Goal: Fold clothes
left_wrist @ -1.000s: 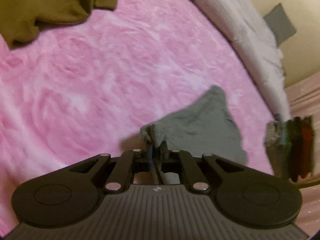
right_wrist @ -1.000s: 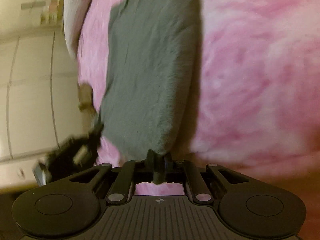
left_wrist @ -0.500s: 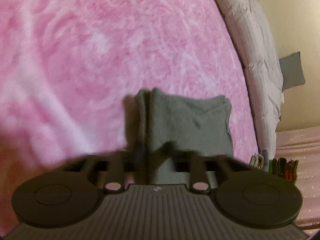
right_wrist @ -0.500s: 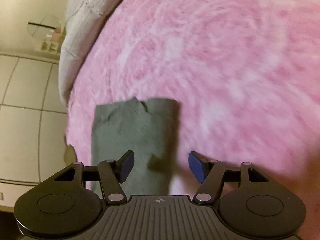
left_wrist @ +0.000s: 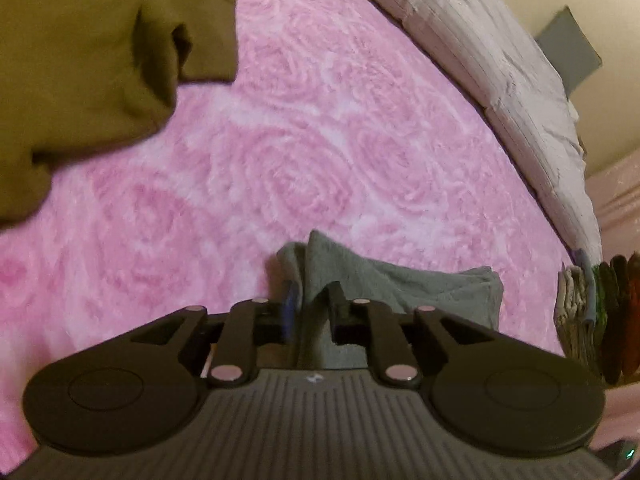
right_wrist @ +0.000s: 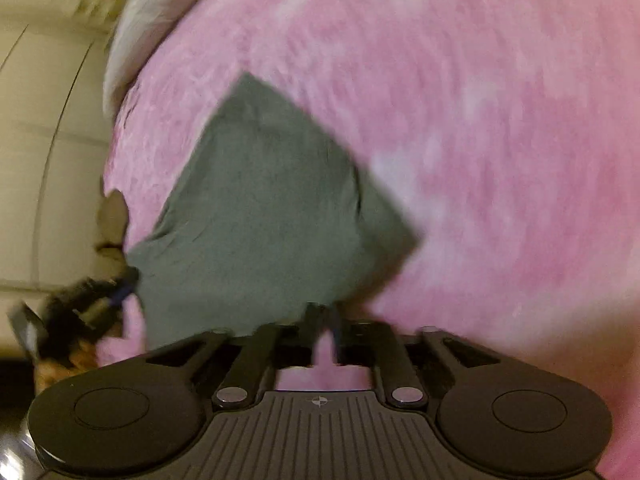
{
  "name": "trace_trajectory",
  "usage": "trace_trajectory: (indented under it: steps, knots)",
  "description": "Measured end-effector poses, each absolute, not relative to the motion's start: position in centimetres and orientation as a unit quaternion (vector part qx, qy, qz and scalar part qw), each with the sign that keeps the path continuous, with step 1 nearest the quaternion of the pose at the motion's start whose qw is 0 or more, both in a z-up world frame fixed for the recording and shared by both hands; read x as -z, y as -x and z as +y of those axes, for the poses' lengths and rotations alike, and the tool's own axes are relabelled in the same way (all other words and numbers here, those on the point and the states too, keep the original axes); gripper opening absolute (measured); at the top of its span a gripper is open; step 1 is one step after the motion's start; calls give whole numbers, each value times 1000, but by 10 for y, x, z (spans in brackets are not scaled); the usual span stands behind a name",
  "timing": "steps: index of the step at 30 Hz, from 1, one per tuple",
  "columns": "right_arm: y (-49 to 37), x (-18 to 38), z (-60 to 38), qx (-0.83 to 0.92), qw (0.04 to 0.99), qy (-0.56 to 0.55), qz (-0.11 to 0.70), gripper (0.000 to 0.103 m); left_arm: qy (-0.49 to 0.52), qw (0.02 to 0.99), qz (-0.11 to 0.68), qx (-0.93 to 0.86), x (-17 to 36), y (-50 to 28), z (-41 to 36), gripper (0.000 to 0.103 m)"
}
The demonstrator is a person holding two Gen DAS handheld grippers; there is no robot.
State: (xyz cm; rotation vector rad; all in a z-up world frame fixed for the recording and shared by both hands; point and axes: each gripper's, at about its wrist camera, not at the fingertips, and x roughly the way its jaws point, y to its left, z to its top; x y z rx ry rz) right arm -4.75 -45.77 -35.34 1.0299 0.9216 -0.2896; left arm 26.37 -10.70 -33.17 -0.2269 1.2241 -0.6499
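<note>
A small grey cloth [left_wrist: 420, 284] lies partly folded on the pink fleece blanket [left_wrist: 280, 152]. My left gripper [left_wrist: 312, 304] is shut on one corner of it, and the fabric bunches up between the fingers. In the right wrist view the same grey cloth [right_wrist: 264, 208] spreads out as a blurred, angular sheet. My right gripper [right_wrist: 322, 318] is shut on its near edge. The left gripper [right_wrist: 92, 304] shows there at the cloth's lower left corner, blurred. An olive garment [left_wrist: 88, 60] lies crumpled at the upper left.
A grey-white quilt [left_wrist: 500, 80] runs along the far edge of the bed. A stack of folded clothes [left_wrist: 592, 312] stands at the right. Pale tiled floor [right_wrist: 36, 140] lies beyond the bed's left edge in the right wrist view.
My right gripper, open half a second ago, has shut on the cloth's near edge. The cloth now stretches between both grippers. The left gripper kept its hold and swung back toward the olive garment.
</note>
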Motion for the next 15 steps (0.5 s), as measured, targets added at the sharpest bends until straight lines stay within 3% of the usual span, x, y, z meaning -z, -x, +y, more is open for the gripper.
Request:
trace_trajectory:
  steps: [1, 2, 3, 10, 12, 13, 14, 15]
  knots:
    - [46, 348, -460, 129, 773, -450, 428, 71, 109, 761, 564, 301, 332, -263, -106, 24]
    - [43, 344, -466, 122, 784, -431, 429, 73, 115, 761, 564, 299, 332, -261, -103, 34]
    - [34, 342, -478, 111, 797, -418, 423, 73, 121, 761, 565, 297, 333, -260, -101, 38]
    - [-56, 371, -521, -14, 828, -358, 430, 73, 177, 749, 577, 273, 359, -258, -98, 37]
    - [-80, 379, -518, -46, 838, -331, 432, 73, 180, 752, 571, 274, 361, -262, -102, 28]
    - [-91, 380, -515, -60, 843, -316, 430, 69, 182, 754, 568, 275, 362, -263, -103, 16]
    - [-98, 379, -512, -70, 847, -304, 431, 52, 181, 755, 566, 276, 363, -266, -106, 6]
    - [-101, 378, -510, -75, 847, -297, 434, 6, 177, 757, 564, 279, 362, -269, -109, 5]
